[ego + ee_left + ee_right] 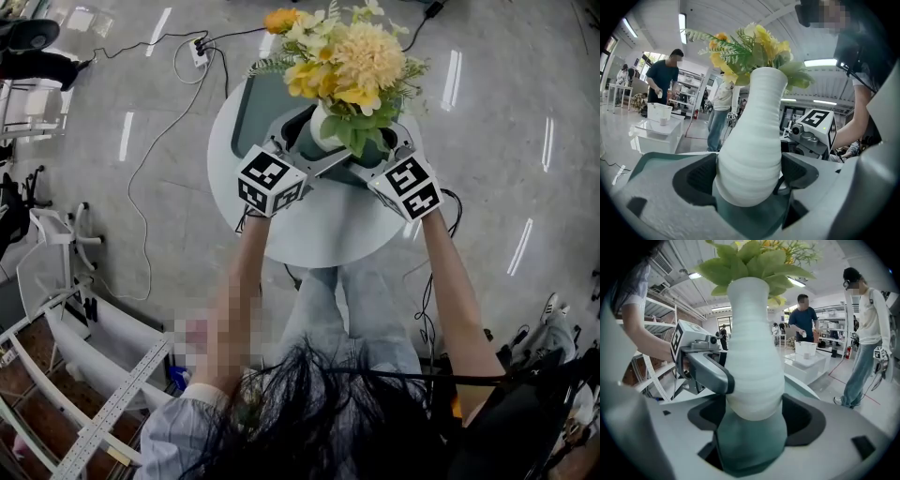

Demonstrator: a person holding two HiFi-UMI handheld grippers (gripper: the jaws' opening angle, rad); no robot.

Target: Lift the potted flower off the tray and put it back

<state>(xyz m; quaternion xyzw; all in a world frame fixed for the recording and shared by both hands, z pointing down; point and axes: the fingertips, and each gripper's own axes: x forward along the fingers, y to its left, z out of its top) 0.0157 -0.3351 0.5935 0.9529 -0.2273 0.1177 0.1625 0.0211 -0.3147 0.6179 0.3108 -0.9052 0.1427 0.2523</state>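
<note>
A white ribbed vase [323,128] of yellow flowers [352,56] is held over the grey-green tray [251,105] on the round white table [309,234]. My left gripper [317,145] grips it from the left and my right gripper [380,150] from the right, each shut on the vase's lower body. In the left gripper view the vase [752,150] leans slightly between the dark pads [699,176], and its base seems to hang just above the tray [656,164]. The right gripper view shows the vase [752,366] above the tray [750,441], with the left gripper's finger [710,373] pressing on it.
Cables and a power strip [199,52] lie on the floor behind the table. White metal frames [66,328] stand at the left. People [663,79] and a white cart [658,129] are in the background, and another person [865,333] stands at the right.
</note>
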